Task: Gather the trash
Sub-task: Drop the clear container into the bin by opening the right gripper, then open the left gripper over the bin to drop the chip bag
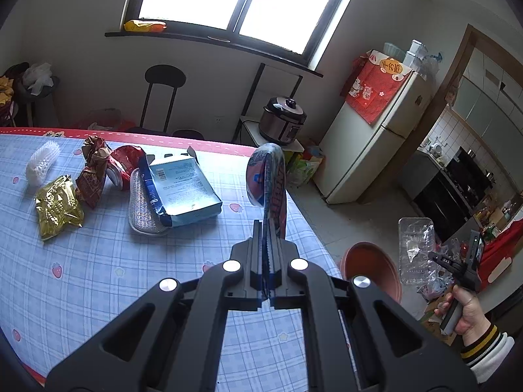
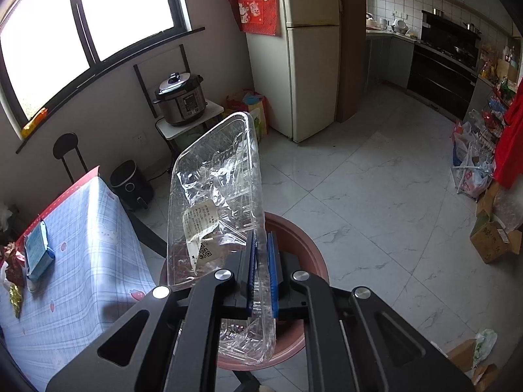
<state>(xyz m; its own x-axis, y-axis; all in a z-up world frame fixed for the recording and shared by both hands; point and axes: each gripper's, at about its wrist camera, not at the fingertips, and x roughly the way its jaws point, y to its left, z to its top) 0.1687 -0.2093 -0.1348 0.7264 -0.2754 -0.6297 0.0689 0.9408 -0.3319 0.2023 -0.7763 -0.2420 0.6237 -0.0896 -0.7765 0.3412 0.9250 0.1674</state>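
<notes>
My left gripper [image 1: 266,228] is shut on a flat blue and red wrapper [image 1: 268,176] that stands up from its jaws above the table's right edge. On the checked tablecloth [image 1: 98,277] lie a gold packet [image 1: 59,207], a red-brown crumpled wrapper [image 1: 93,170], a crushed red can [image 1: 126,163], a light blue box [image 1: 186,189], a grey pad [image 1: 142,209] and a white foam mesh [image 1: 42,163]. My right gripper [image 2: 261,245] is shut on the rim of a clear plastic tray [image 2: 212,189], above a reddish-brown basin [image 2: 313,248] on the floor. The left wrist view shows that basin [image 1: 372,268] too.
A hand [image 1: 464,310] holds the right gripper beside the table. A fridge [image 2: 310,49], a pressure cooker [image 2: 179,101] on a small stand, a black chair [image 1: 163,98] and a black bin [image 2: 130,183] line the wall. Boxes and bags [image 2: 490,238] crowd the floor at right.
</notes>
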